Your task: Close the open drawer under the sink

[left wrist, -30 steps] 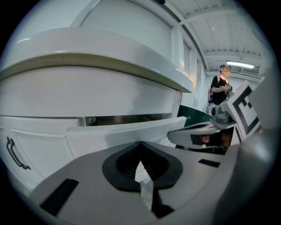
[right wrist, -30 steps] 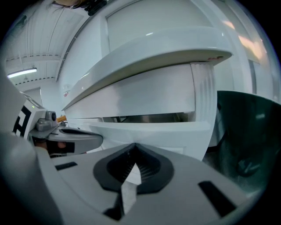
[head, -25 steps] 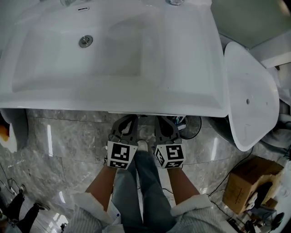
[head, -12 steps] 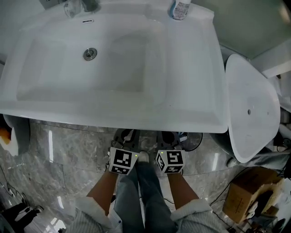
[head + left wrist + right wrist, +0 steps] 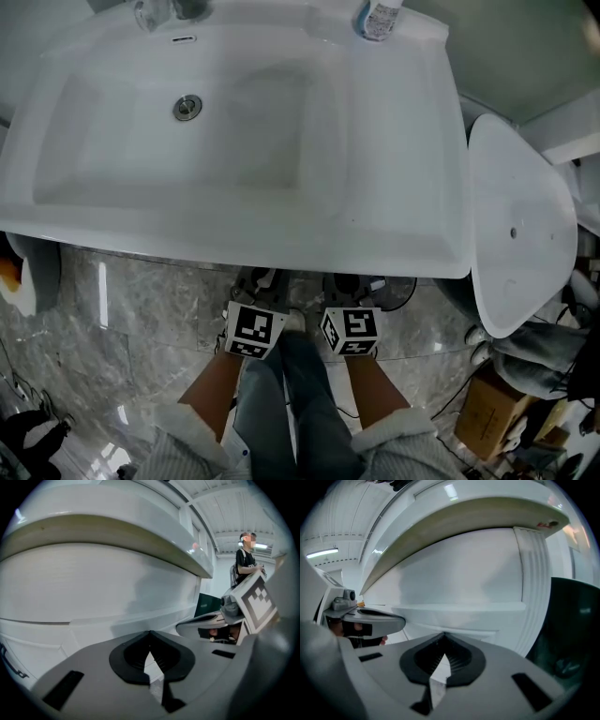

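From above, the white sink covers the drawer, which is out of sight in the head view. Only the marker cubes of the left gripper and the right gripper stick out from under its front rim. In the left gripper view, the left gripper is shut, its tips close up to the white drawer front below the sink rim. The right gripper is shut too, just as near the drawer front. Nothing is held. Whether the tips touch the drawer is unclear.
A white oval basin-like fixture stands right of the sink, with a cardboard box on the marble floor below it. A bottle and tap sit at the sink's back. A person stands far off.
Both grippers have moved forward under the sink's front rim, so their jaws no longer show from above. The head view has shifted slightly toward the sink.
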A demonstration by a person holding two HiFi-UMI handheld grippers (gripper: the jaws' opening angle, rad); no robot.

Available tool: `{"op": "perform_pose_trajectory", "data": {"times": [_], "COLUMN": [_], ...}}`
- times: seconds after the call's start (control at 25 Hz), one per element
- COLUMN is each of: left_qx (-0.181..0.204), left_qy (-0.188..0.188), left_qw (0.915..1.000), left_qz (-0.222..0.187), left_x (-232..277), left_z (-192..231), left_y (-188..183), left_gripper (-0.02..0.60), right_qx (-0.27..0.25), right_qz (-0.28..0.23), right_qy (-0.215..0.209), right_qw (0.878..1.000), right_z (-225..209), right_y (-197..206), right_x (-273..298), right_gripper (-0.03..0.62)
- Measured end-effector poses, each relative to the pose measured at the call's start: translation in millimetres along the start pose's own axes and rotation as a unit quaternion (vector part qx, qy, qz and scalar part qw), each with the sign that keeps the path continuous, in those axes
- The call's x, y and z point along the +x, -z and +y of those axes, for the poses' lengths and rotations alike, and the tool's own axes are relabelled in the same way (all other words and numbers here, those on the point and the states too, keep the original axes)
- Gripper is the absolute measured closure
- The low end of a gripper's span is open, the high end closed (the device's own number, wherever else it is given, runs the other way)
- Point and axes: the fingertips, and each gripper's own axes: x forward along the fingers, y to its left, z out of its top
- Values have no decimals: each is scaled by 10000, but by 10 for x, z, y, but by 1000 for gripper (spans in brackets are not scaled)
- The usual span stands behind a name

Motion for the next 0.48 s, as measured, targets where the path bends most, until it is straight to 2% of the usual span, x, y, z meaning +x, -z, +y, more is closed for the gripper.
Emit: {"op": "perform_pose_trajectory", "data": {"times": [0.24, 0.48], "left_qx": [-142, -285], "left_qy": [77, -34], "left_qw": [9999, 9995], "left_qz": [-48, -161], "left_x": [-142, -396], "left_z": [-186, -227], "left_y": [-99, -280], "left_gripper": [566, 566], "right_qx": [35, 101], "right_qz": [106, 74], "right_qy": [-102, -148], "right_qw": [9999, 9998], "right_z": [136, 251], "right_y": [2, -182], "right_x": [-174, -442], "right_gripper": [583, 583]}}
